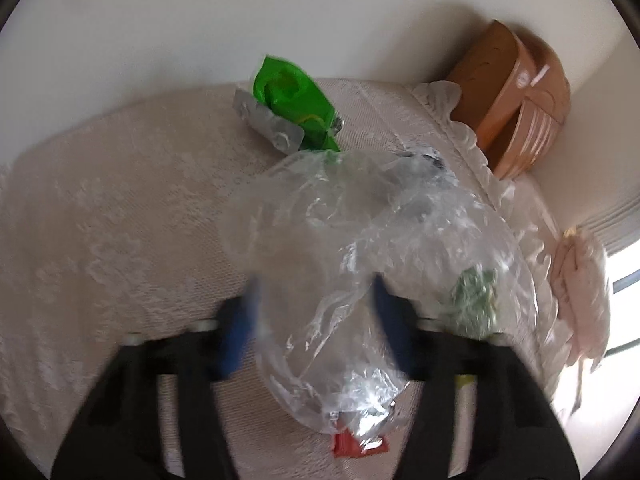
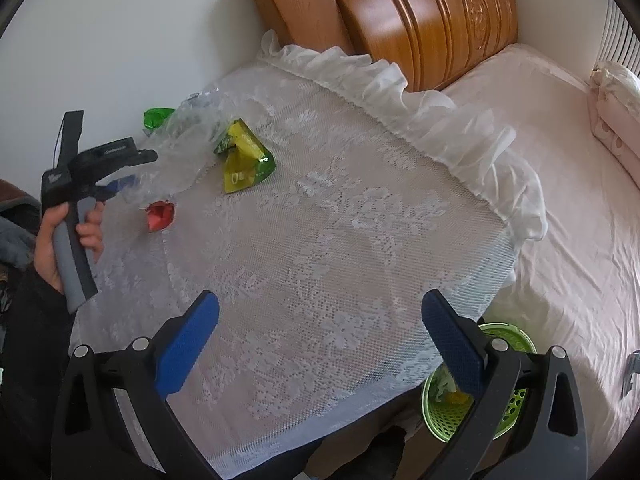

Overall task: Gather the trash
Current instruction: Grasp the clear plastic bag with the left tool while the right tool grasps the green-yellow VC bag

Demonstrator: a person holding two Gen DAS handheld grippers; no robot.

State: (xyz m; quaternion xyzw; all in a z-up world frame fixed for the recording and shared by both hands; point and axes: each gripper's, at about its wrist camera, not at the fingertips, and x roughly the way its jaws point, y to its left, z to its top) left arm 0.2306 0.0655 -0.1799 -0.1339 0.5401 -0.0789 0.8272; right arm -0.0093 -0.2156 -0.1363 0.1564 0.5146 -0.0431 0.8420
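Note:
A crumpled clear plastic bag (image 1: 360,248) lies on the lace-covered table (image 1: 100,220), between the blue fingers of my left gripper (image 1: 316,320), whose jaws stand apart around it. A green foil wrapper (image 1: 292,100) lies behind it, a red wrapper (image 1: 360,446) under it near the camera. In the right wrist view the left gripper (image 2: 132,184) is at the bag (image 2: 188,140), beside a yellow-green wrapper (image 2: 244,160), the red wrapper (image 2: 160,216) and the green wrapper (image 2: 158,116). My right gripper (image 2: 320,340) is open and empty over the table's near part.
A green perforated bin (image 2: 480,400) holding some trash stands on the floor by the table's near right edge. A bed with a pink sheet (image 2: 560,200) and a wooden headboard (image 2: 400,12) lies to the right. A white wall is behind the table.

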